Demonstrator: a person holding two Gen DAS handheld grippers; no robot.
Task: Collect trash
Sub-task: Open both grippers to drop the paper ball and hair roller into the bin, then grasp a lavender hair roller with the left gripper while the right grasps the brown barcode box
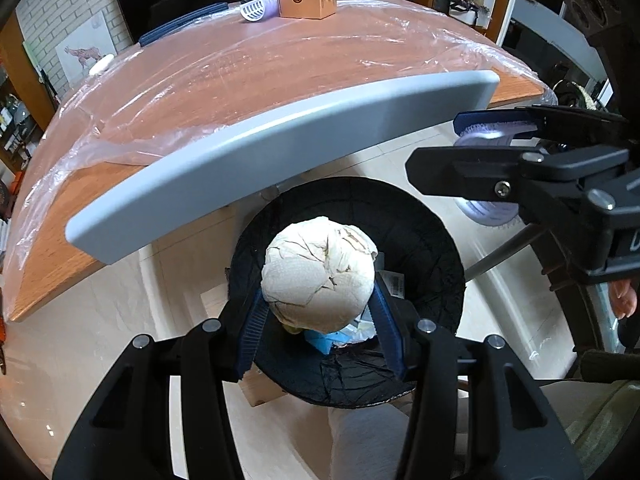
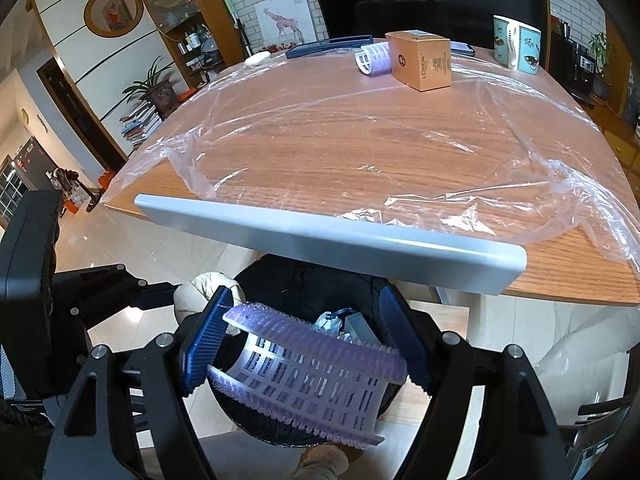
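Observation:
A crumpled ball of paper towel (image 1: 320, 280) sits between the blue pads of my left gripper (image 1: 318, 312), which is shut on it. It hangs right over a round trash bin with a black liner (image 1: 440, 256) that holds some blue and white scraps. My right gripper (image 2: 306, 300) is shut on a purple mesh hair roller (image 2: 312, 376), gripped by its ends and tilted, above the same bin (image 2: 304, 280). In the left wrist view the right gripper (image 1: 440, 148) hovers at the right, just past the bin's rim. The paper ball (image 2: 208, 284) shows at the left in the right wrist view.
A grey rounded board (image 1: 280, 140) juts out over the bin's far side, in front of the wooden table (image 2: 360, 140) that is covered by a clear plastic sheet. At the table's far end stand a brown carton (image 2: 422, 60) and a second roller (image 2: 374, 58).

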